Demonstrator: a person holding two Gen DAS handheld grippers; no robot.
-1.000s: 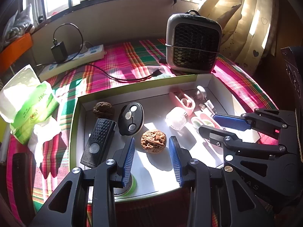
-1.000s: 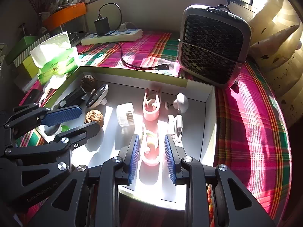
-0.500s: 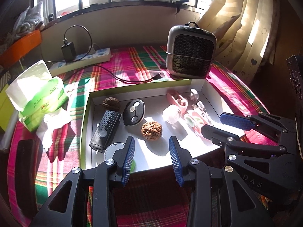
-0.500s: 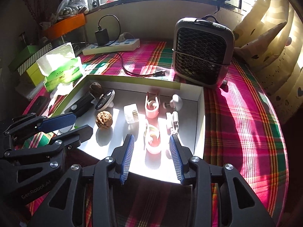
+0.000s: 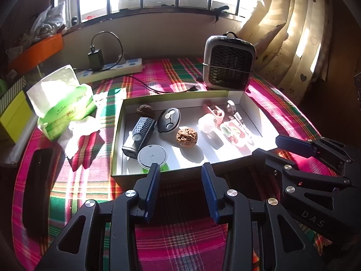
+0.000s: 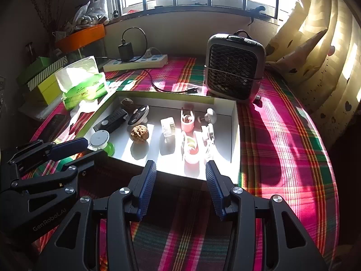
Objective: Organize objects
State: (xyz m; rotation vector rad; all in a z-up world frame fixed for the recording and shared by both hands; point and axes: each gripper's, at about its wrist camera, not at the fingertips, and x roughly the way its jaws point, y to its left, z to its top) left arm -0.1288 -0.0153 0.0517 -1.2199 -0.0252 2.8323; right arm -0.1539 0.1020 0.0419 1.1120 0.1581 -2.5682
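Left wrist view shows you the plaid tablecloth (image 5: 180,244) under a shallow white box (image 5: 140,176), with a grey fan (image 5: 229,64) behind it. Inside the box, from your left, lie a black remote (image 5: 140,136), a round white disc (image 5: 152,157), a walnut (image 5: 186,137) near the middle and a pink cup (image 6: 191,151) toward the right. Your left gripper (image 5: 180,176) hangs at the near wall, jaws moderately parted, empty. Your right gripper (image 6: 181,174) has just been opening, its jaws apart, with nothing between them.
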